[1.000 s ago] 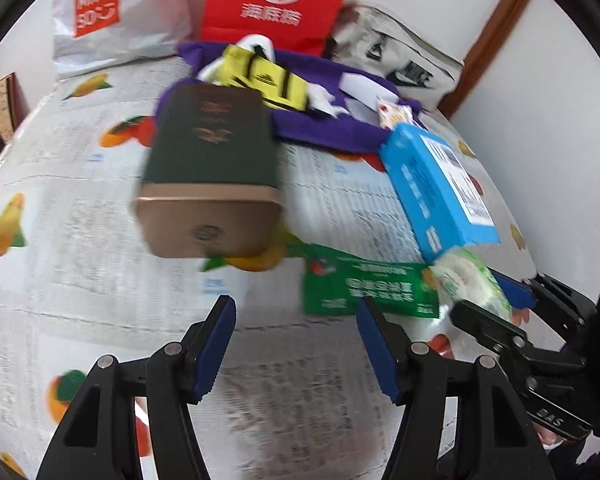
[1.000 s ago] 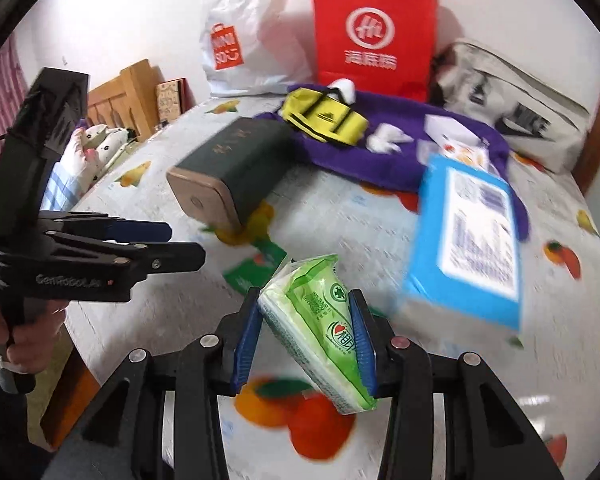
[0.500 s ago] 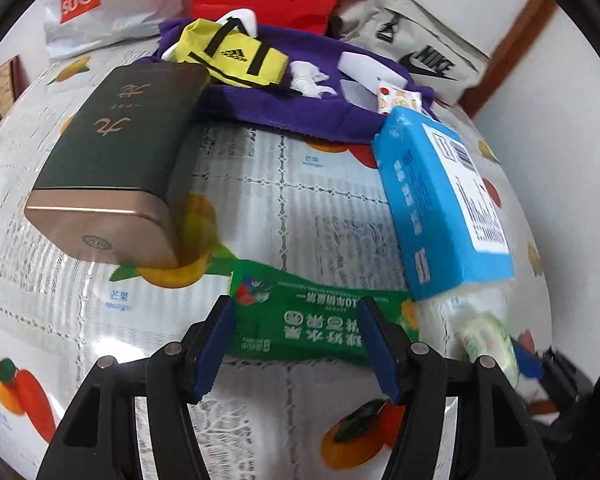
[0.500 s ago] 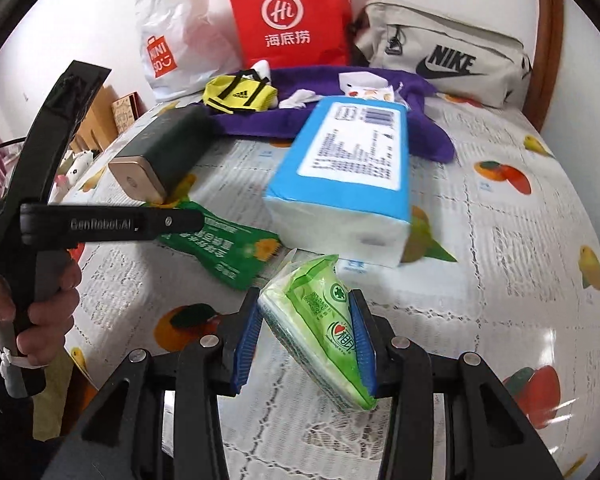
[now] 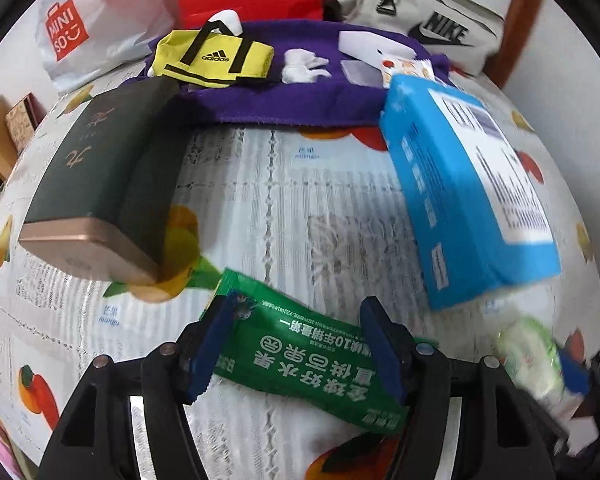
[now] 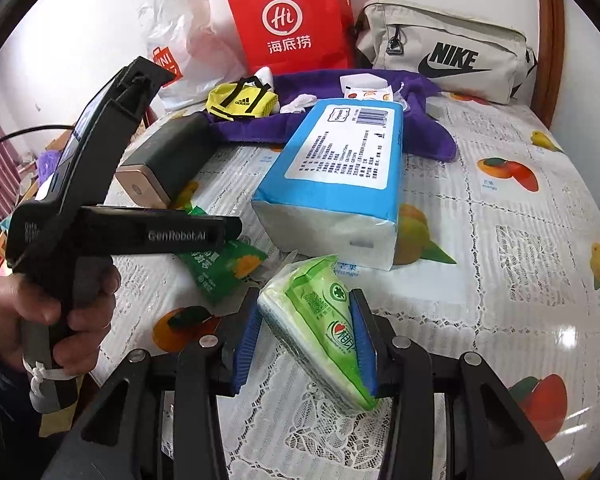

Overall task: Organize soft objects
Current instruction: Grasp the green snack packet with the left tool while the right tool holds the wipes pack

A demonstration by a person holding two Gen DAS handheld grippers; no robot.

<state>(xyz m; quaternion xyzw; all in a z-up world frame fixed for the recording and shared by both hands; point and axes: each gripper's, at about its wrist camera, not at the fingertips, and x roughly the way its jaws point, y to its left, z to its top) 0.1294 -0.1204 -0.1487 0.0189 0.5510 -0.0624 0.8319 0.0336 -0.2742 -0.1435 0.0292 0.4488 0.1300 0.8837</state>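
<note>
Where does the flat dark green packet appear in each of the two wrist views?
Left wrist: the green packet lies bottom centre, between the left gripper jaws, which are opening.
Right wrist: left of centre, partly hidden behind that gripper.
Shared landmark: the blue tissue pack.

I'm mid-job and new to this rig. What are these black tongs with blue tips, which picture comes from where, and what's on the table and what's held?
There is no robot arm: a person holds a hand tool with two blue-padded fingers in each hand, and a wide-angle camera on each looks along the fingers.

In the left view, the left gripper is opening over a flat green packet that lies between its fingers on the tablecloth; it is not gripped.

In the right view, the right gripper is shut on a pale green tissue pack. The hand there holds the left tool.

Also there: a blue tissue pack, a dark box, a purple cloth, a small yellow bag, and bags at the back.
</note>
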